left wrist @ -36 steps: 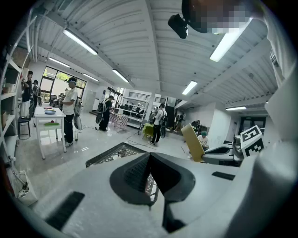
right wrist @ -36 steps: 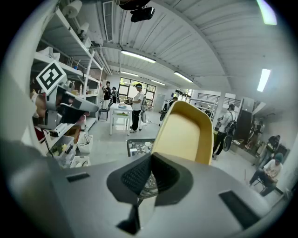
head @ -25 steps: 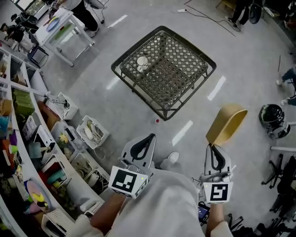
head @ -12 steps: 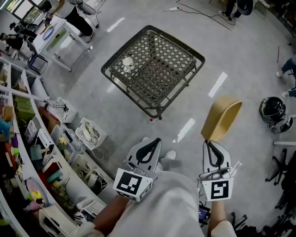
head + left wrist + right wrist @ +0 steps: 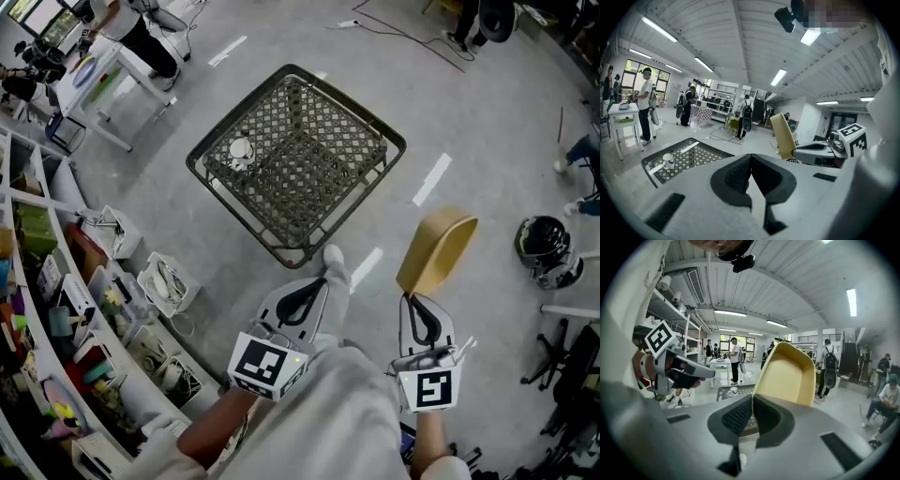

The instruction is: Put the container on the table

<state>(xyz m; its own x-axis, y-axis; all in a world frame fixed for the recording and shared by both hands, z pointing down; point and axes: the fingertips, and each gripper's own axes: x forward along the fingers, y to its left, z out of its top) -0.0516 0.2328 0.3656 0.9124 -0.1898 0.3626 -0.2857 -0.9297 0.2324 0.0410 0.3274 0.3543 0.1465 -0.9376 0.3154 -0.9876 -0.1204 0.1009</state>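
A tan plastic container (image 5: 436, 253) hangs over the floor, held by its rim in my right gripper (image 5: 410, 296), which is shut on it. The right gripper view shows the container (image 5: 787, 376) standing upright above the closed jaws. The table (image 5: 361, 183) is a low black wire-mesh one, ahead and to the left, with a white cup (image 5: 241, 153) on its left part. My left gripper (image 5: 319, 283) is shut with nothing in it, near the table's front corner. In the left gripper view, the table (image 5: 701, 154) lies below left and the container (image 5: 783, 136) to the right.
Shelves with bins and clutter (image 5: 56, 309) line the left side. A white desk (image 5: 94, 80) with a person at it stands at the far left. On the floor at right sits a black helmet (image 5: 544, 242). A shoe (image 5: 334, 267) shows by the table. People stand further back.
The table has come closer and shifted left in the head view as the person stepped forward. Both grippers stay shut, the right one still holding the container.
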